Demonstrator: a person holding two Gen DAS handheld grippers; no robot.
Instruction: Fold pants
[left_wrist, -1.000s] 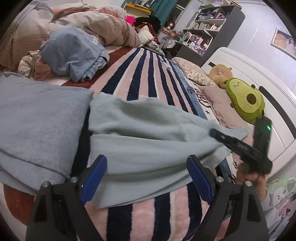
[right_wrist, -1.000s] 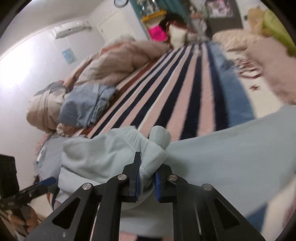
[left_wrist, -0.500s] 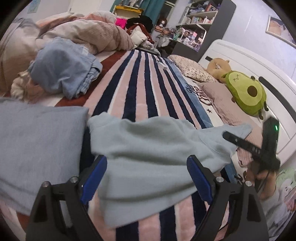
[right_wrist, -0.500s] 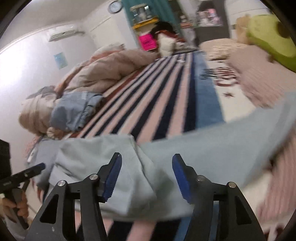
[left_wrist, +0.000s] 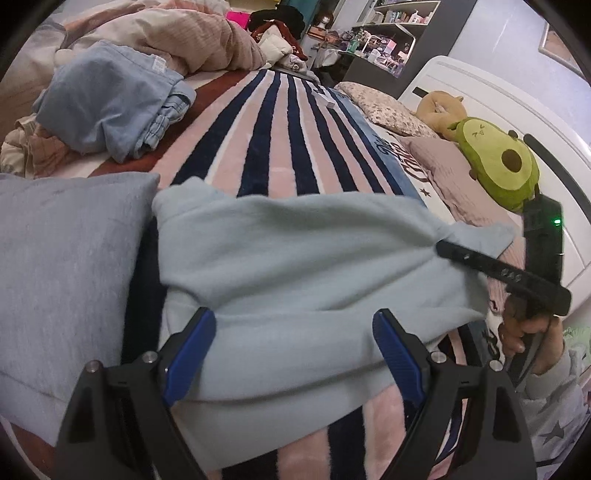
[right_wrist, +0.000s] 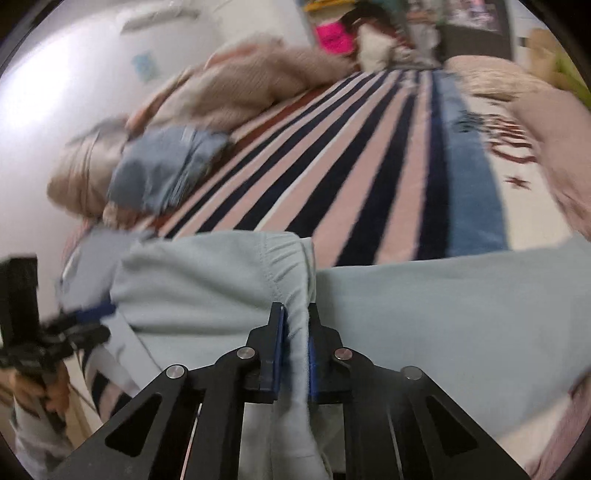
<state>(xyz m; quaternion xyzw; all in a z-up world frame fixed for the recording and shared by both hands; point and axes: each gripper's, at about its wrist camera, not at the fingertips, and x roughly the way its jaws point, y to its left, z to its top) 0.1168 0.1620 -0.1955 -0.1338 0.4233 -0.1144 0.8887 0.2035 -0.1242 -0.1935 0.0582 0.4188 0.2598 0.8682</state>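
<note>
While the right gripper (right_wrist: 294, 347) is pinched onto the pale blue pants (left_wrist: 295, 266) at what looks like the gathered waistband (view blurry), carry that edge straight across, keeping the fold flat. Left gripper (left_wrist: 294, 354) hovers wide apart, holding nothing, over the pants on the striped blanket (left_wrist: 280, 140).

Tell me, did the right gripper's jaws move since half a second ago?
Yes. The right gripper was open wide then; now its jaws are shut on the pants, pinching a fold near the elastic band.
</note>
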